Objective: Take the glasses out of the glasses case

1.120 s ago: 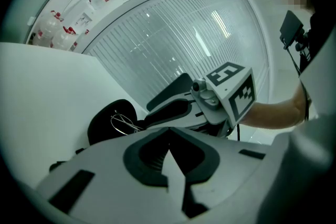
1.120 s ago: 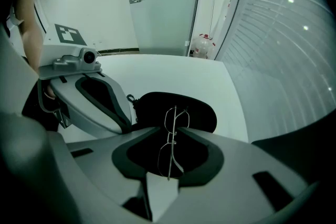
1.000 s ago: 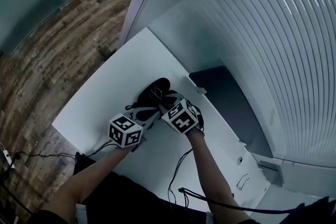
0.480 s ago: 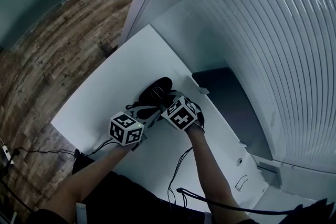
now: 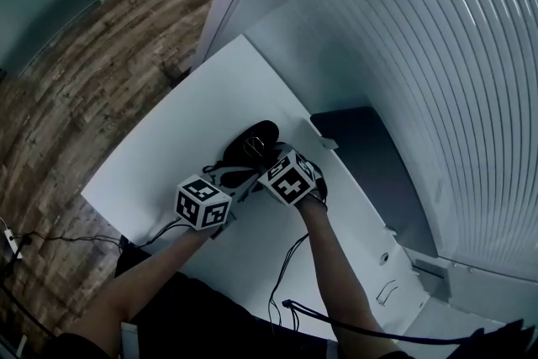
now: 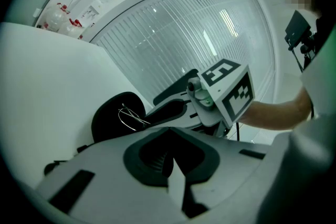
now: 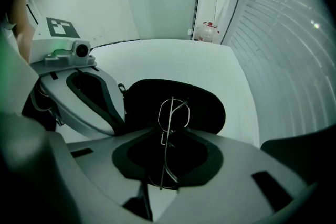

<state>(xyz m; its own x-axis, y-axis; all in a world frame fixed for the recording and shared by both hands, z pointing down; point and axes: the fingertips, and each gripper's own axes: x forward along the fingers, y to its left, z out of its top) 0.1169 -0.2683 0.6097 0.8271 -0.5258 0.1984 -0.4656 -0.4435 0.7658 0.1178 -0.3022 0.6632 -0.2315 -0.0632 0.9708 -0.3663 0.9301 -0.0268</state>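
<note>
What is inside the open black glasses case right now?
Thin wire glasses, gripped upright between the jaws of the right gripper, stand in front of the lid of the glasses case. The right gripper covers the case's lower half, so its inside is unseen.

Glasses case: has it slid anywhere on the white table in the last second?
No. The glasses case keeps its place near the dark mat's corner on the white table. Only the head camera drifted slightly.
</note>
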